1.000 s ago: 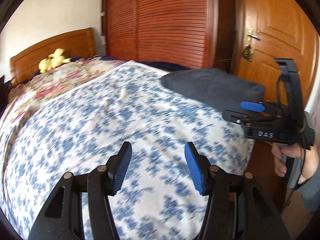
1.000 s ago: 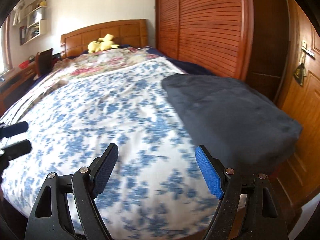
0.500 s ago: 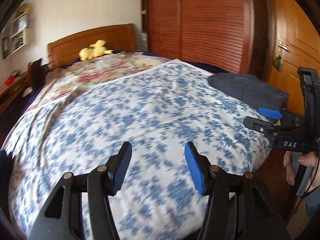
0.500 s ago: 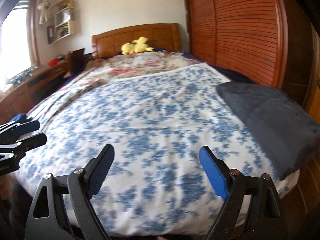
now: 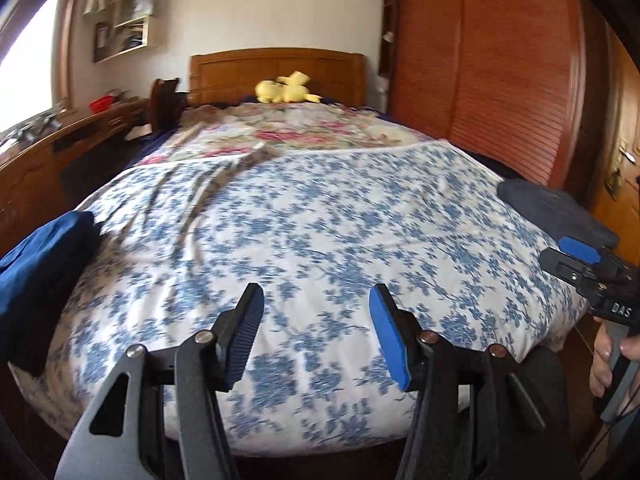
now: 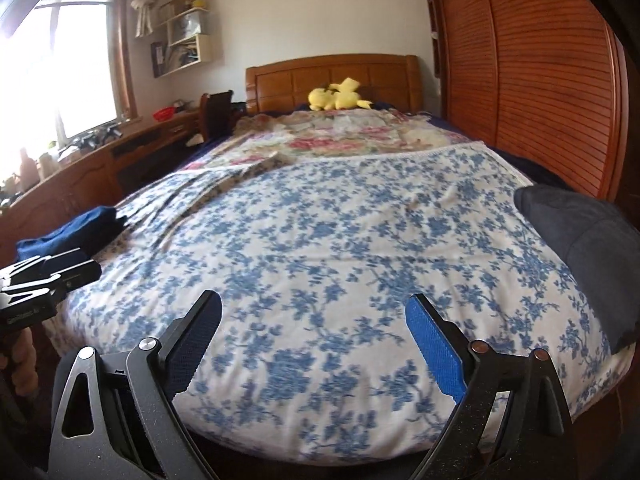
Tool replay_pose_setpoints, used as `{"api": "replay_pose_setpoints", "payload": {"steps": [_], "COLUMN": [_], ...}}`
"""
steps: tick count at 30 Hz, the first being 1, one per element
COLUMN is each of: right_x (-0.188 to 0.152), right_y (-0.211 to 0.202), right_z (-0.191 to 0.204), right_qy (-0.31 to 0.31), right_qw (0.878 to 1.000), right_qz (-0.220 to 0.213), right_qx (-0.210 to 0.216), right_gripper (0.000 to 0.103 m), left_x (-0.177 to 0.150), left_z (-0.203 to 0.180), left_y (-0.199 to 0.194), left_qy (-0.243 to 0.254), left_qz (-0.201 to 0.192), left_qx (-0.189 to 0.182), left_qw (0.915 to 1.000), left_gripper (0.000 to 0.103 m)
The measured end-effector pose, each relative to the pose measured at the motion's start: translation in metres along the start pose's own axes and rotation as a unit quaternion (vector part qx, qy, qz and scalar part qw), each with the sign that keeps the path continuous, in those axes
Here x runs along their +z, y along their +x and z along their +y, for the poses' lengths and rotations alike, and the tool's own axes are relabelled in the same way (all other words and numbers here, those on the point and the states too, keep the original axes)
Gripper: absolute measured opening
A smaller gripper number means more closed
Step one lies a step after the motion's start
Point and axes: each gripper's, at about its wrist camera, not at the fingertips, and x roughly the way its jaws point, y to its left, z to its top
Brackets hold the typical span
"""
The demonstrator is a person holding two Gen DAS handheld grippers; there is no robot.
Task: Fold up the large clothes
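While a dark grey folded garment (image 6: pixel 580 248) lies at the right edge of the bed (image 6: pixel 320 264), near its foot, a blue folded garment (image 6: pixel 76 232) sits at the opposite left edge, well apart from it. Both rest on the blue-flowered cover (image 5: pixel 320 240), which is bare between them. Over the foot of the bed, the left gripper (image 5: pixel 316 336) hangs with its jaws parted and nothing between them. Beside it, the right gripper (image 6: pixel 312 344) has its jaws spread wider, also holding nothing. Farther back lie a rose-patterned quilt (image 6: pixel 332 140) and a yellow plush toy (image 6: pixel 338 96) against the wooden headboard (image 6: pixel 332 80). A slatted wardrobe (image 6: pixel 532 80) stands to the right.
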Motion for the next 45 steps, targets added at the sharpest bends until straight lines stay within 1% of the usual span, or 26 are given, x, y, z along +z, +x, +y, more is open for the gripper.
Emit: {"api": "replay_pose_setpoints", "payload": {"steps": [5, 7, 10, 11, 15, 20, 25, 38, 45], "right_x": [0.015, 0.02, 0.029, 0.031, 0.037, 0.036, 0.036, 0.036, 0.036], "right_y": [-0.02, -0.03, -0.046, -0.05, -0.065, -0.072, -0.073, -0.073, -0.073], "right_z": [0.033, 0.038, 0.046, 0.048, 0.054, 0.057, 0.057, 0.056, 0.055], "right_qy": [-0.017, -0.017, -0.017, -0.017, -0.017, -0.02, -0.017, -0.016, -0.017], "right_qw": [0.999, 0.998, 0.997, 0.996, 0.995, 0.994, 0.994, 0.994, 0.994], "right_qz": [-0.036, -0.053, -0.072, -0.076, -0.092, -0.101, -0.1, -0.099, -0.099], "right_qx": [0.022, 0.027, 0.035, 0.036, 0.041, 0.041, 0.04, 0.038, 0.04], "right_gripper": [0.095, 0.095, 0.095, 0.095, 0.095, 0.095, 0.095, 0.095, 0.095], "left_x": [0.01, 0.014, 0.019, 0.02, 0.022, 0.022, 0.022, 0.019, 0.019], "left_z": [0.013, 0.014, 0.011, 0.009, 0.002, -0.001, 0.001, -0.002, -0.002], "left_y": [-0.031, -0.042, -0.062, -0.071, -0.087, -0.094, -0.09, -0.09, -0.089], "left_qy": [-0.004, -0.005, -0.001, 0.0, 0.006, 0.006, 0.002, 0.003, -0.001], "left_qz": [-0.037, -0.049, -0.08, -0.092, -0.11, -0.114, -0.105, -0.106, -0.105], "left_qx": [0.017, 0.018, 0.027, 0.026, 0.016, 0.01, 0.004, 0.016, 0.015], "left_qw": [0.9992, 0.9986, 0.9964, 0.9954, 0.9938, 0.9934, 0.9945, 0.9942, 0.9944], "left_gripper": [0.054, 0.054, 0.054, 0.054, 0.054, 0.054, 0.054, 0.054, 0.054]}}
